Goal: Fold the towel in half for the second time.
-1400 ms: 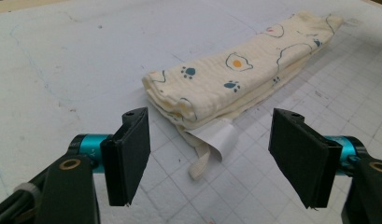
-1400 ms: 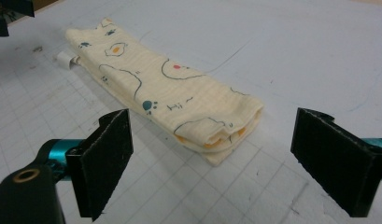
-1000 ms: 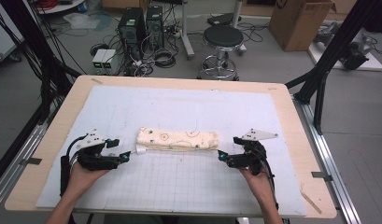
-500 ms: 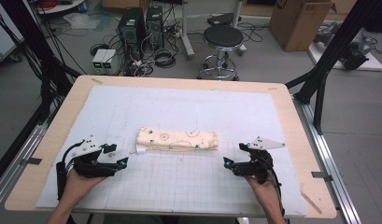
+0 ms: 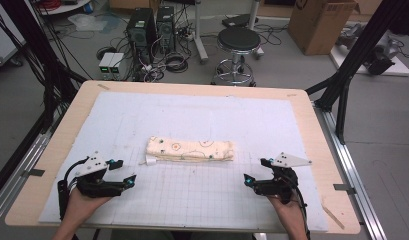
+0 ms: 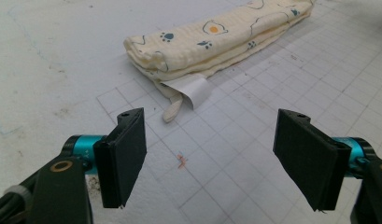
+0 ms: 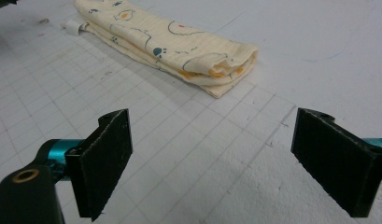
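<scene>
One folded cloth (image 5: 190, 149) lies on the white gridded mat (image 5: 202, 120) at the middle of the high view, its long axis running left to right across the frame, roughly parallel to the near table edge. The cloth is cream with small printed animal motifs and is folded into several layers. A white label (image 5: 151, 161) sticks out at its left end, pointing toward the lower left of the high view; in the left gripper view the same label (image 6: 187, 91) curls out from under the folded layers beside a short cream loop. The left gripper (image 5: 126, 173) sits at the lower left of the high view, held in a hand (image 5: 81, 199), jaws spread apart with nothing between them, clear of the cloth. The right gripper (image 5: 254, 171) sits at the lower right, also held in a hand (image 5: 287, 209), jaws likewise wide apart and holding nothing. Each gripper is near one end of the cloth without touching it. In the right gripper view the folded right end of the cloth (image 7: 170, 42) shows its stacked layers, upper centre of the frame.
</scene>
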Available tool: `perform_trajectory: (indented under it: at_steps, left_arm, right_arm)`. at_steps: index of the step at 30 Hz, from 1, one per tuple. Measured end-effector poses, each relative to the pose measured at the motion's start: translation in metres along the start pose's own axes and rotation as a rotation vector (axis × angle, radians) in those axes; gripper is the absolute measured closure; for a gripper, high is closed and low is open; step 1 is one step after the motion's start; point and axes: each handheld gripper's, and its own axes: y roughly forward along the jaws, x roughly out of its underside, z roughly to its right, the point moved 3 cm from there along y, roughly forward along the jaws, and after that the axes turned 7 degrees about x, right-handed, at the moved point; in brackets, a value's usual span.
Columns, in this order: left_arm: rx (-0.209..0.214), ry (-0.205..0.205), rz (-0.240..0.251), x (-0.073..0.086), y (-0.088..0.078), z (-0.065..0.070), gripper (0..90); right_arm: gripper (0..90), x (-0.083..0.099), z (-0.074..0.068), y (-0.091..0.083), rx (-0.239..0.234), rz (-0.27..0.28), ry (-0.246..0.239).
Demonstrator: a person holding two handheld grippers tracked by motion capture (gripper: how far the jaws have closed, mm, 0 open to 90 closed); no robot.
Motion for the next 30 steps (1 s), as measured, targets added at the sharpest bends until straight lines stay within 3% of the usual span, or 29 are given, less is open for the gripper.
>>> perform_trajectory:
  at_steps: [16, 30]
  left_arm:
    - [-0.017, -0.003, 0.002, 0.008, -0.009, 0.005, 25.9]
    - [-0.014, 0.004, 0.000, 0.008, -0.004, 0.004, 25.8]
  right_arm:
    - [12.0, 0.009, -0.001, -0.010, 0.006, 0.001, 0.004]
    - [12.0, 0.012, -0.004, -0.005, 0.010, -0.018, 0.001]
